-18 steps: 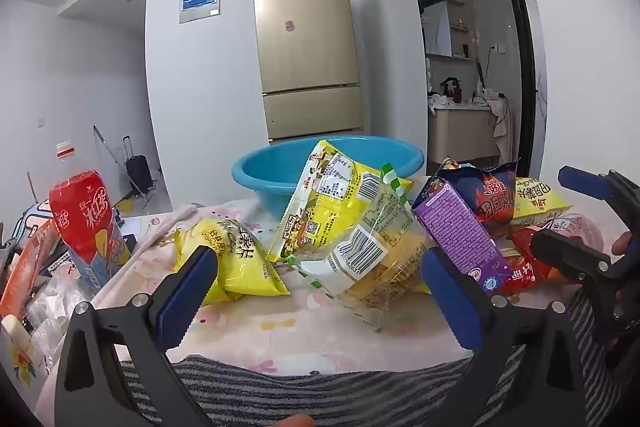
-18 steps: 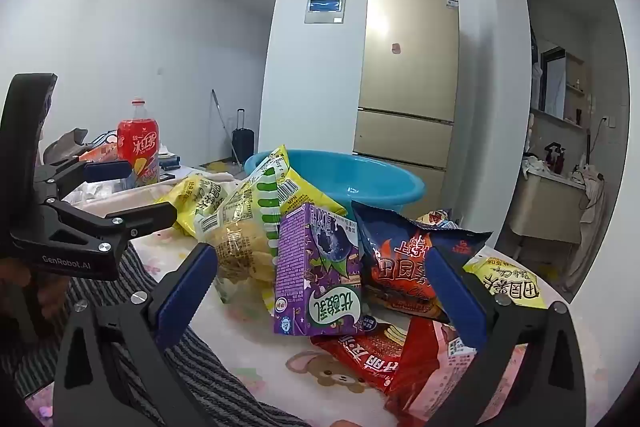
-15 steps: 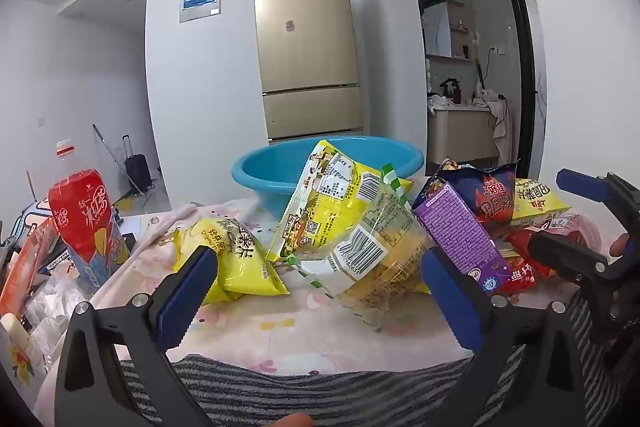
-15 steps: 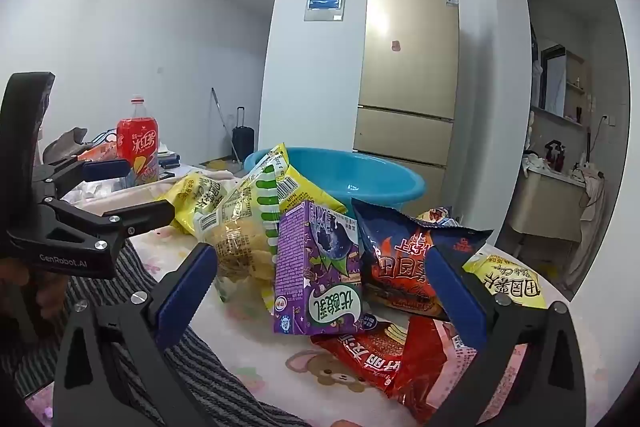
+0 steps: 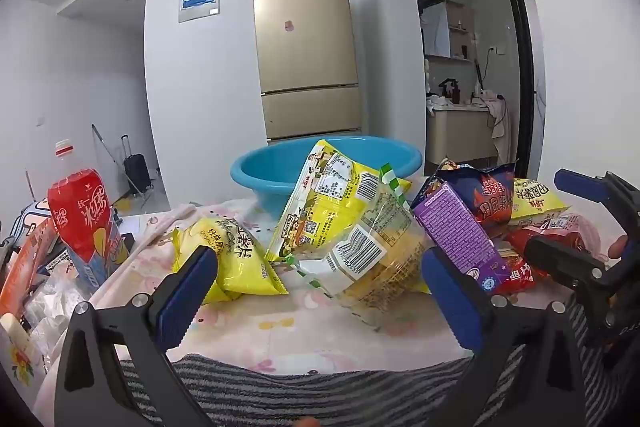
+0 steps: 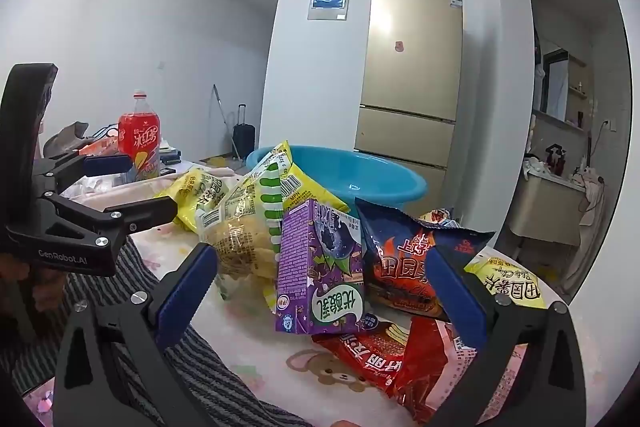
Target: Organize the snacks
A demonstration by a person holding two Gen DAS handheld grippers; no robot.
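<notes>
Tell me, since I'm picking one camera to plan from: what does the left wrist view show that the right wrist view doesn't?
Only the left view: the right gripper, jaws open, at its right edge.

Only the right view: the left gripper, jaws open, at its left edge, and the purple carton's printed front.

Both: round blue plastic basin behind the pile, red-labelled drink bottle, small yellow chip bag, dark blue chip bag.

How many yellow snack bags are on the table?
3. One small yellow bag lies at the left, a big yellow bag leans before the blue basin, and another small one sits far right. More may hide underneath.
</notes>
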